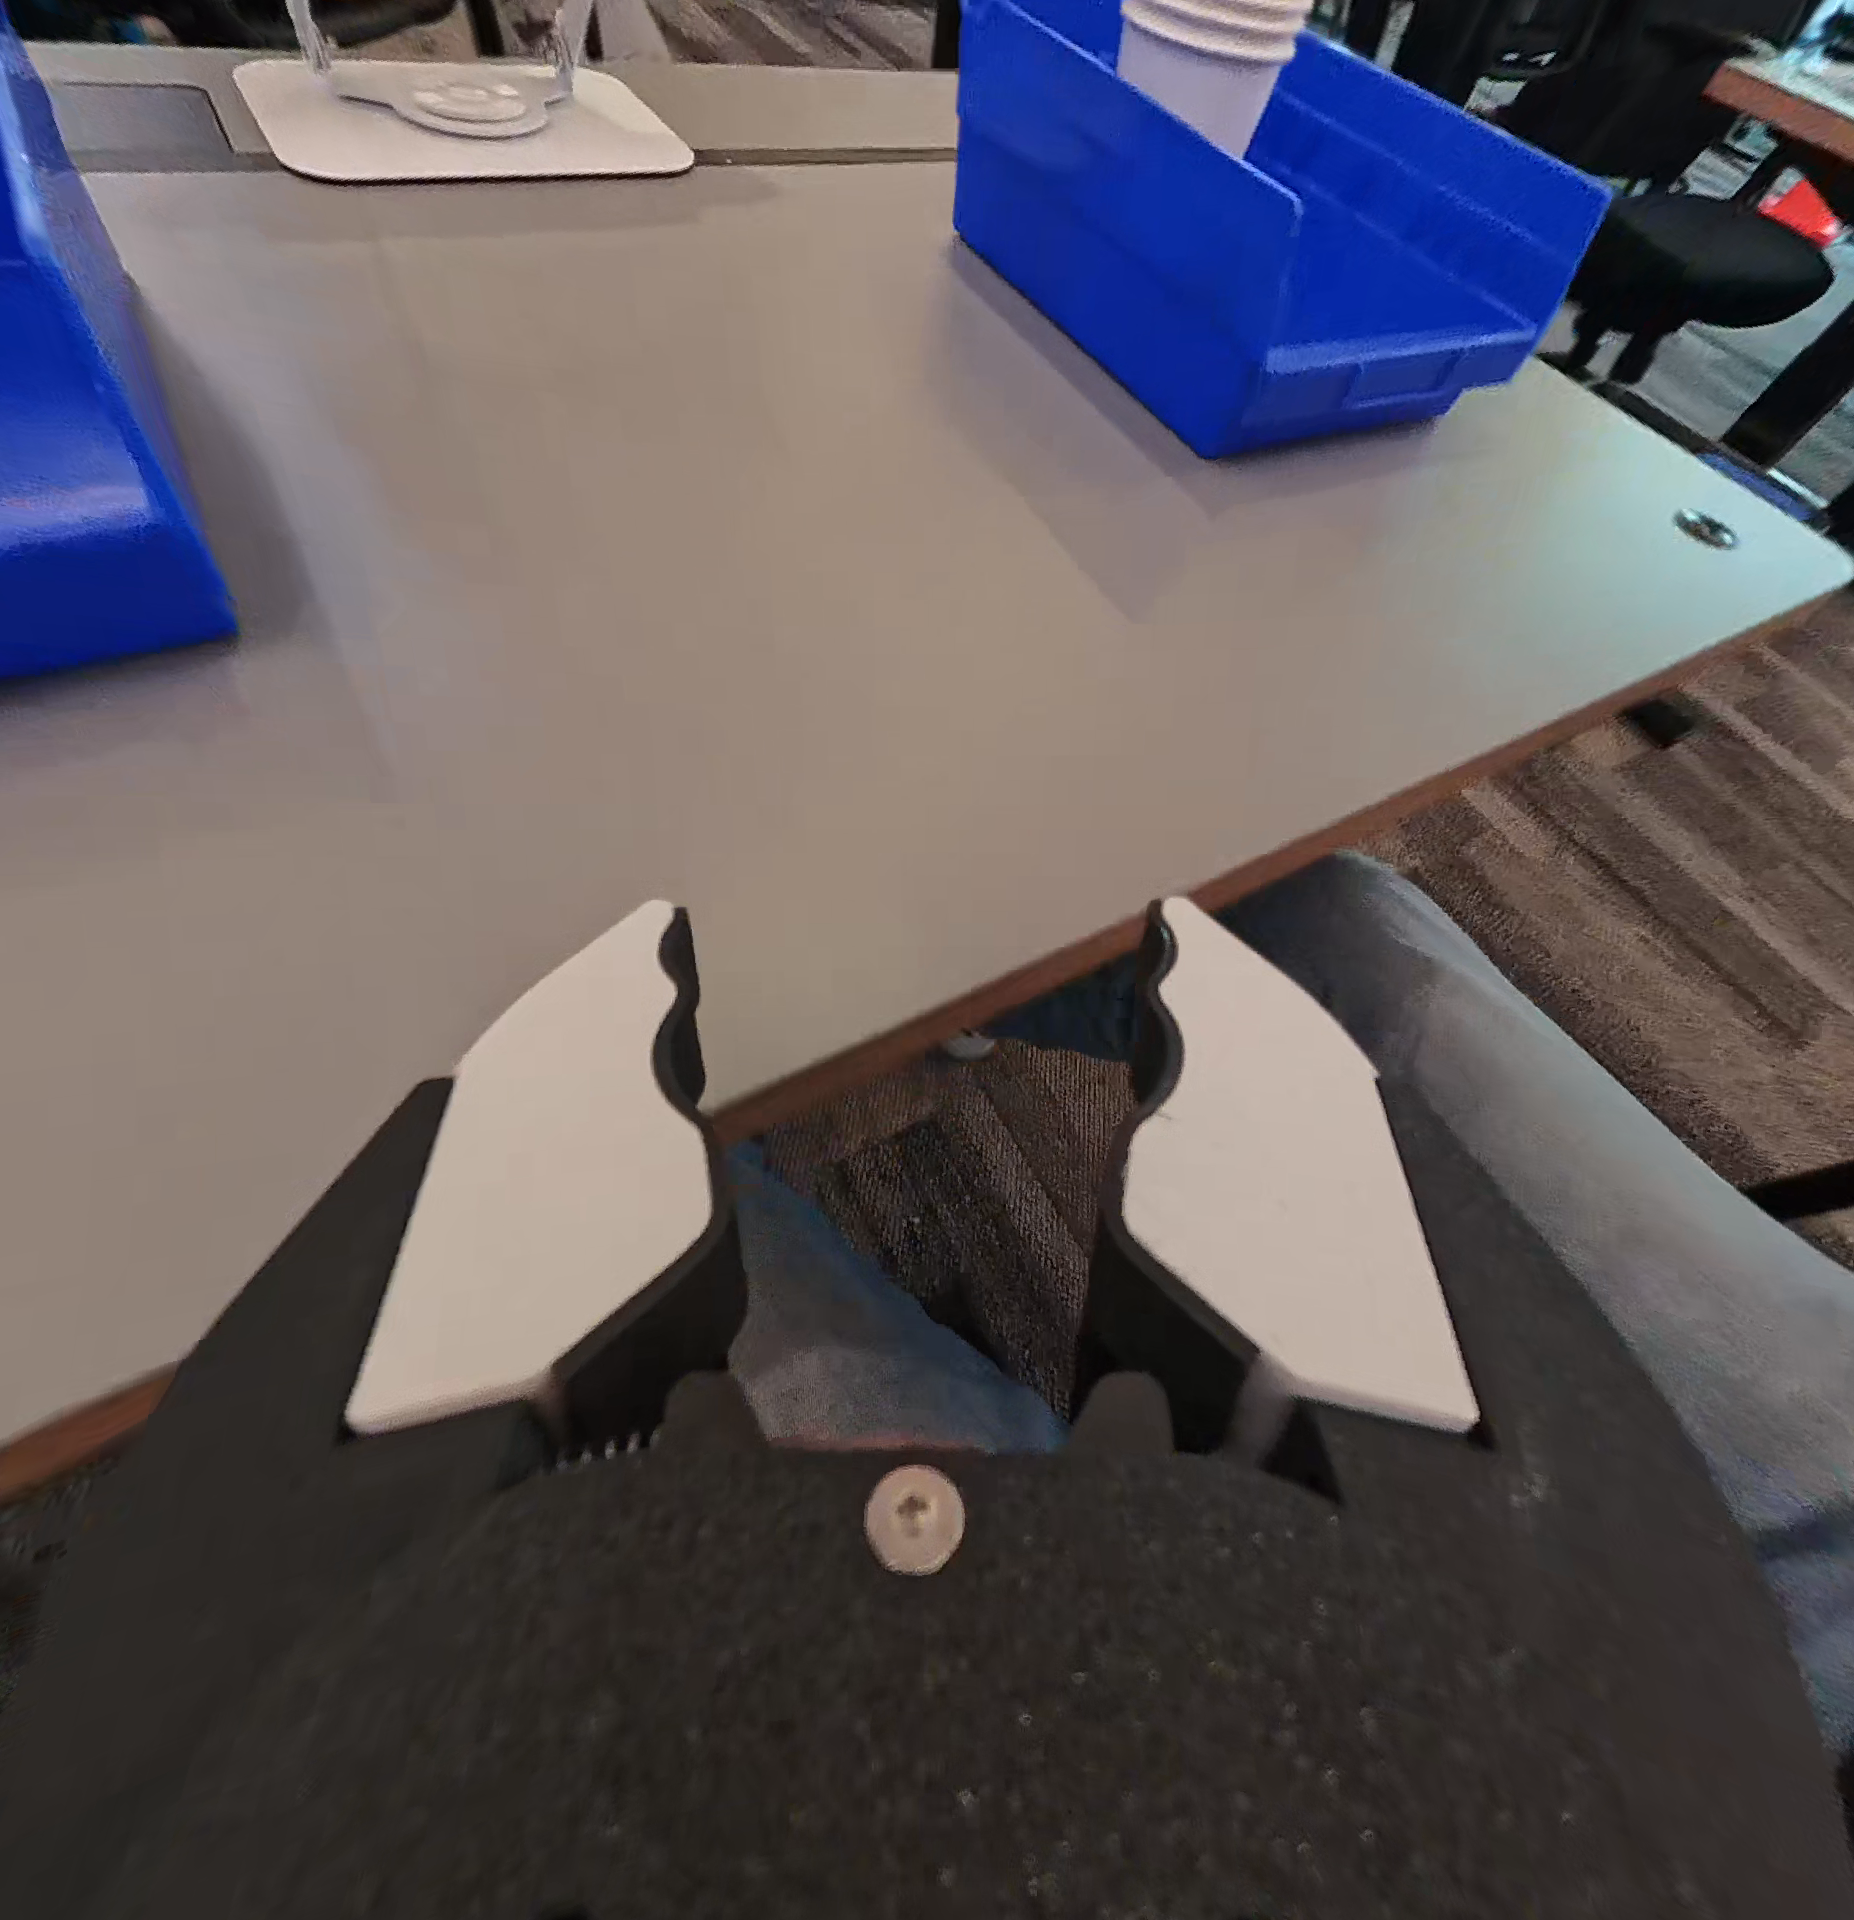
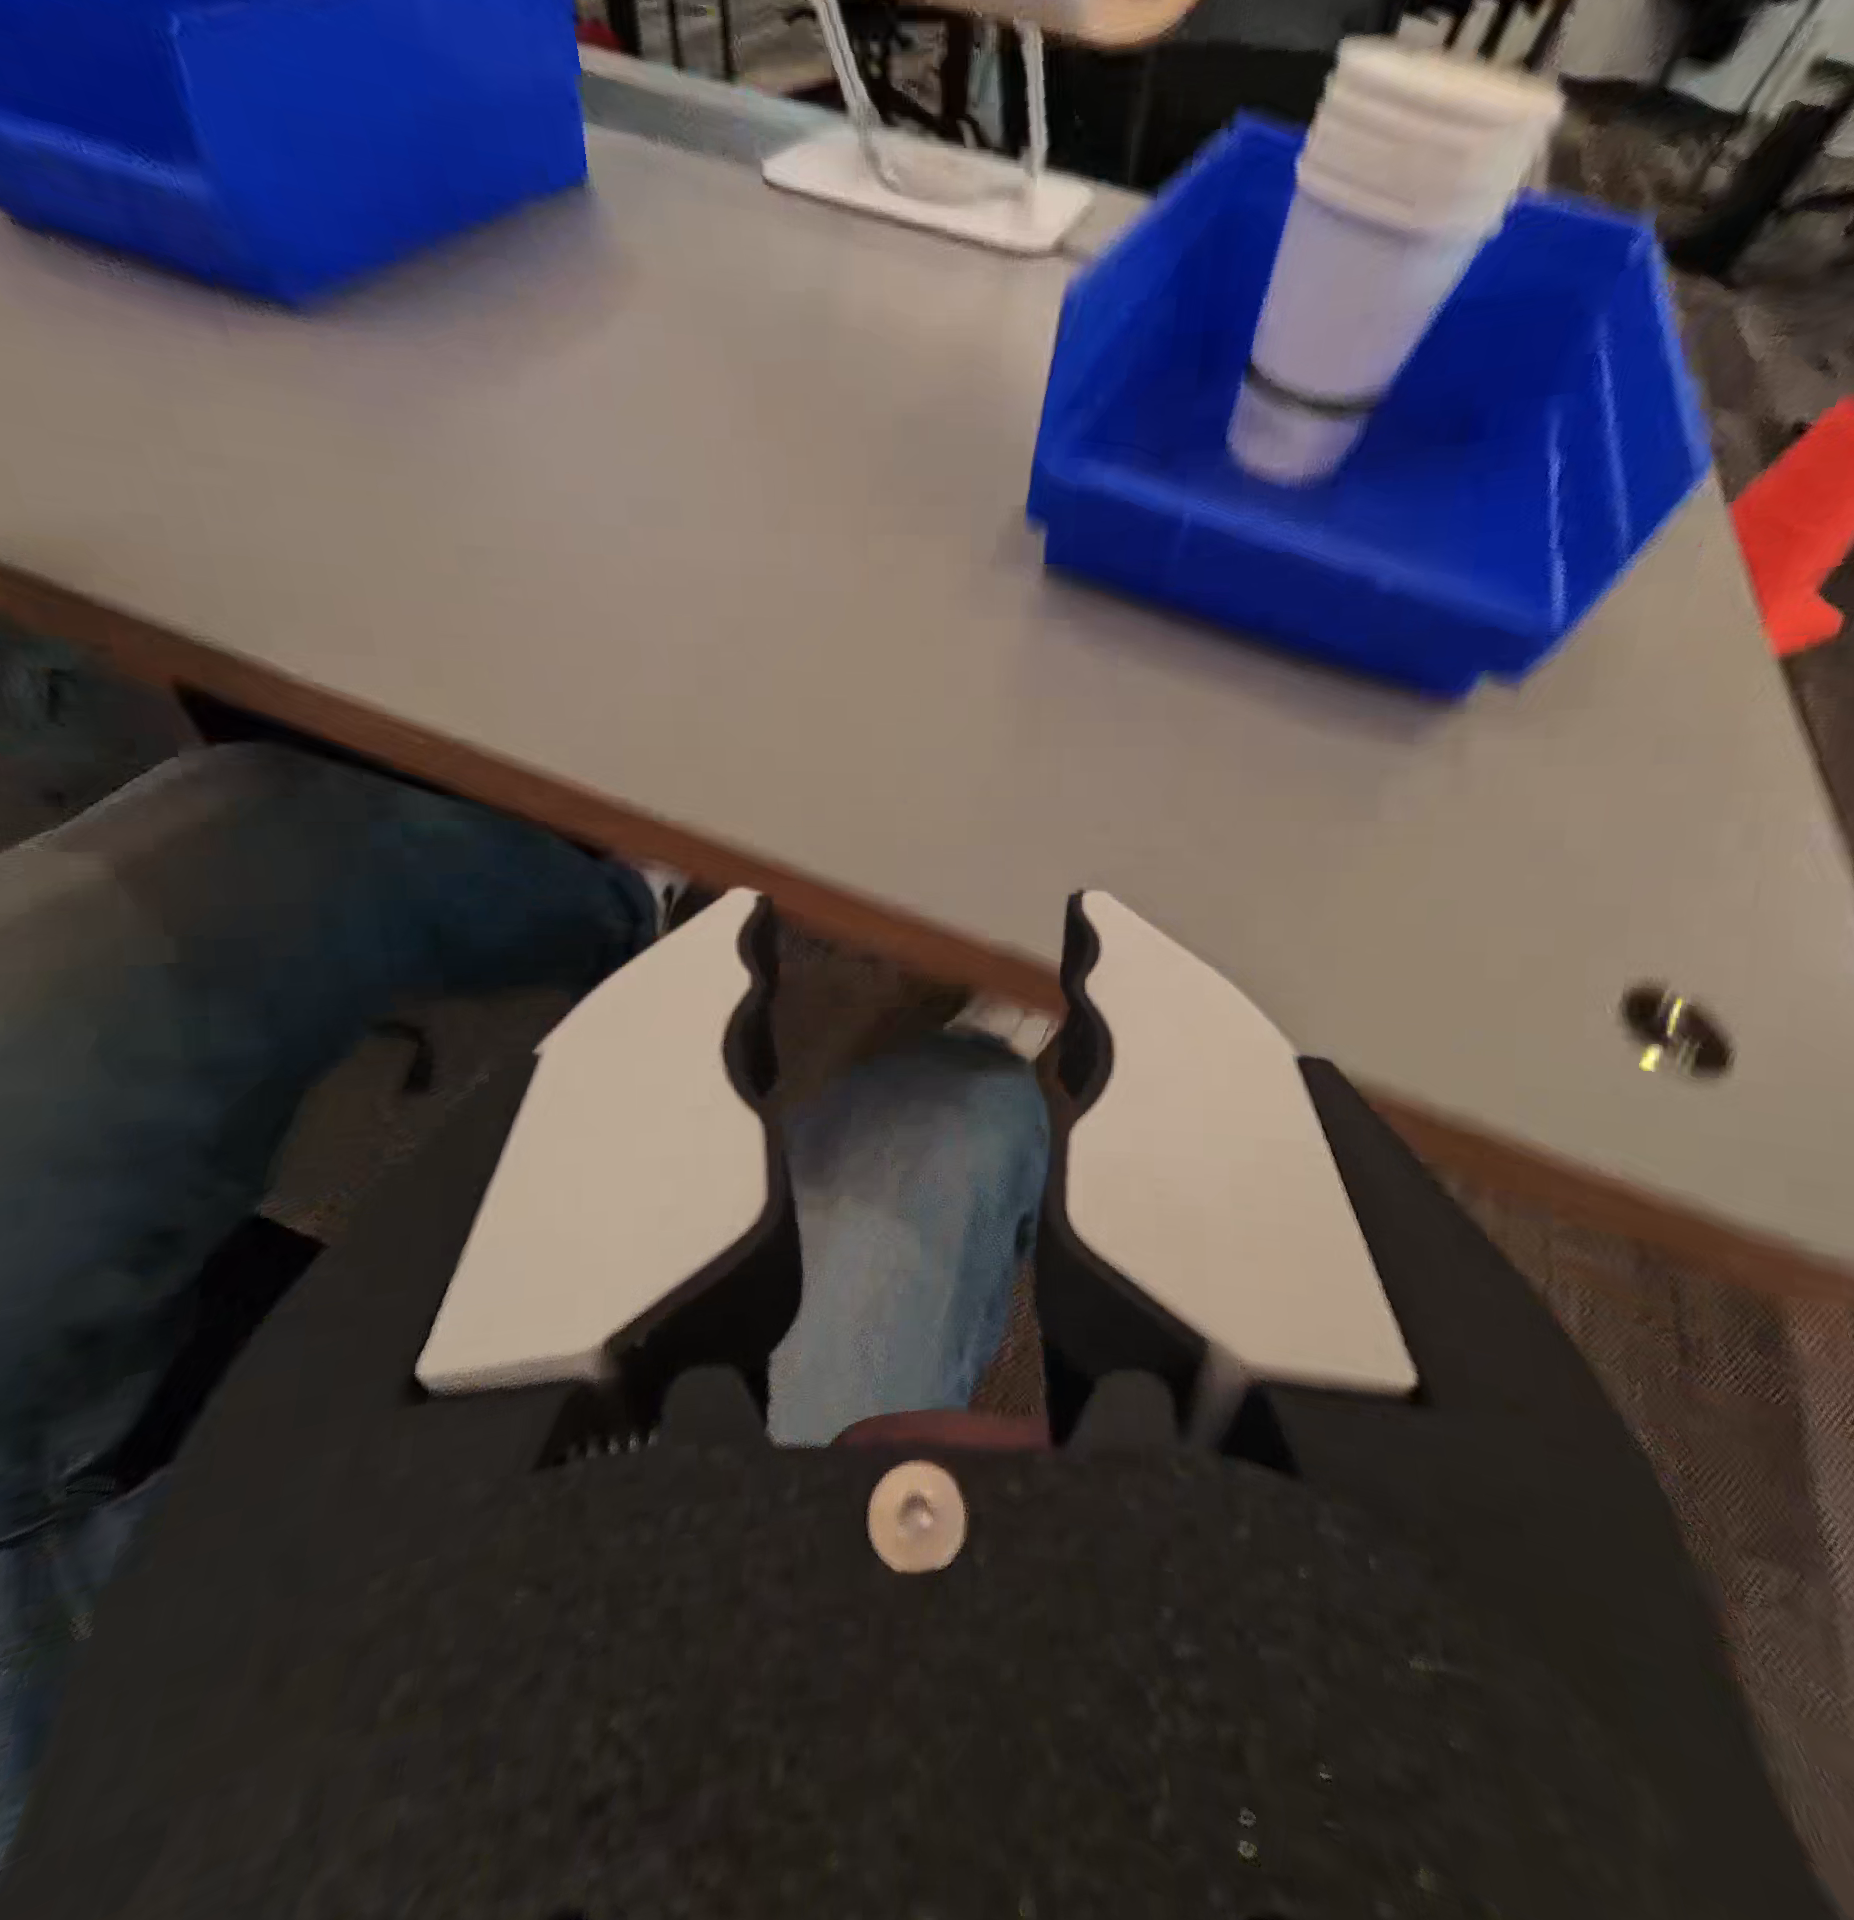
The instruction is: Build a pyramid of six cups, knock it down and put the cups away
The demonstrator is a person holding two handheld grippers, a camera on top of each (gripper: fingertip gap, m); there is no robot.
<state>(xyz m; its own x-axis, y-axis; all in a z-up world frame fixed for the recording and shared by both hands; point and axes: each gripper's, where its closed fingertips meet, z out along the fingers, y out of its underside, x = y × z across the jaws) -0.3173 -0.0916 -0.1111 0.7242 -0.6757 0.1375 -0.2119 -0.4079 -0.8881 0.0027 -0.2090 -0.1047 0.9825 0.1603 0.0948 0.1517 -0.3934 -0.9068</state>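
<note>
Right wrist view: right gripper [image 2: 918, 971] parted to a moderate gap, nothing between the fingers, hanging off the near edge of the tabletop [image 2: 694, 499] over a person's knee [image 2: 907, 1226] – well short of the goods. Far ahead and to the right, by the right edge: blue bin [image 2: 1318, 582] holding the stack of white cups [image 2: 1349, 281], nested, upright, leaning slightly. Left wrist view: left gripper [image 1: 923, 987] spread wider, equally empty, at the near edge; same bin [image 1: 1162, 260] toward the far right corner, cups [image 1: 1209, 62] poking above its wall. Probably light, thin-walled, easily crushed and prone to sticking together – best pinched gently at the top cup's rim or upper wall. Second blue bin [image 2: 279, 145] at the far left
</note>
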